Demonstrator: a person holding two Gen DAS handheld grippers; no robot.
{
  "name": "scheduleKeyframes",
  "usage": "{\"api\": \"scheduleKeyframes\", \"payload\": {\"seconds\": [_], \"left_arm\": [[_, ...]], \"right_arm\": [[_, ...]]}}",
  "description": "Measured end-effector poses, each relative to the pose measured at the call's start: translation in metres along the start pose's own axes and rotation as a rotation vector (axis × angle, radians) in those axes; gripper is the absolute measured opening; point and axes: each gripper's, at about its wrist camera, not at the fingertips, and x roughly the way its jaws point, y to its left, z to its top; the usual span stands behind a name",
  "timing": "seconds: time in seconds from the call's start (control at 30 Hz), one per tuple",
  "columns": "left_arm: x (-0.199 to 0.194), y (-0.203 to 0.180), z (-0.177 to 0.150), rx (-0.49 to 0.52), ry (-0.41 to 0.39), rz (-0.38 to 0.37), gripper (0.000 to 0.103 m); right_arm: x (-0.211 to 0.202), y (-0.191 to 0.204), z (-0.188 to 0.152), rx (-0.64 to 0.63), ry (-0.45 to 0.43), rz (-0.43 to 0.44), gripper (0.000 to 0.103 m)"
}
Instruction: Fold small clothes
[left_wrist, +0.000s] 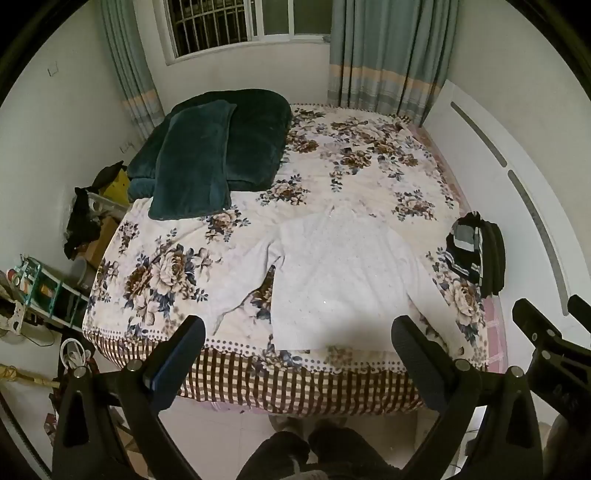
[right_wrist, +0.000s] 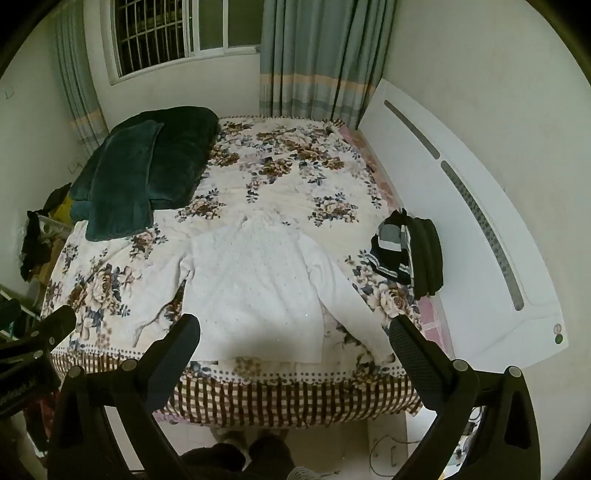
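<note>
A white knitted sweater lies spread flat, sleeves out to either side, on a bed covered by a floral sheet with a brown-and-white checked border. In the left wrist view the sweater fills the centre and lower centre of the frame, its hem close to the near edge of the bed; in the right wrist view it sits centre-left.

The left tool shows at the bottom of its own frame, its two black fingers spread wide apart, holding nothing and raised above the near edge of the bed. The right tool is likewise wide open and empty at the bottom of its frame, also above the bed's near edge. Neither touches the sweater.

At the right edge of the bed, well apart from the sweater, sits a small stack of folded dark clothes, one with grey and white stripes. In the upper left of both frames, a dark green plush blanket is heaped at the far corner of the bed with a matching green pillow leaning on it.

A white headboard curves along the right side. Behind the bed are a barred window and grey-green curtains. On the floor at lower left of the left wrist view stands a teal rack holding small items too unclear to name.
</note>
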Motion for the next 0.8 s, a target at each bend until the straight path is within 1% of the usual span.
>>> {"api": "scheduleKeyframes", "payload": {"seconds": [0.13,0.17,0.27,0.3,0.5,0.8], "left_arm": [[0.002,-0.003,0.0,-0.003,0.008,-0.003,0.103],[-0.001,-0.002,-0.004,-0.003,-0.009,-0.01,0.103],[-0.002,-0.004,-0.008,-0.005,-0.014,-0.01,0.103],[-0.002,-0.003,-0.002,-0.002,-0.009,-0.01,0.103],[-0.002,-0.002,-0.002,-0.002,-0.011,-0.009,0.103],[-0.016,-0.001,0.0,-0.005,-0.019,-0.008,0.103]], "right_arm": [[-0.001,0.0,0.0,-0.003,0.0,-0.003,0.103],[-0.001,0.0,0.0,-0.004,0.0,-0.005,0.103],[-0.002,-0.001,0.0,-0.005,-0.001,-0.006,0.103],[-0.003,-0.001,0.0,-0.006,-0.002,-0.007,0.103],[-0.004,-0.002,0.0,-0.006,-0.005,-0.009,0.103],[-0.005,-0.003,0.001,-0.004,-0.007,-0.011,0.103]]}}
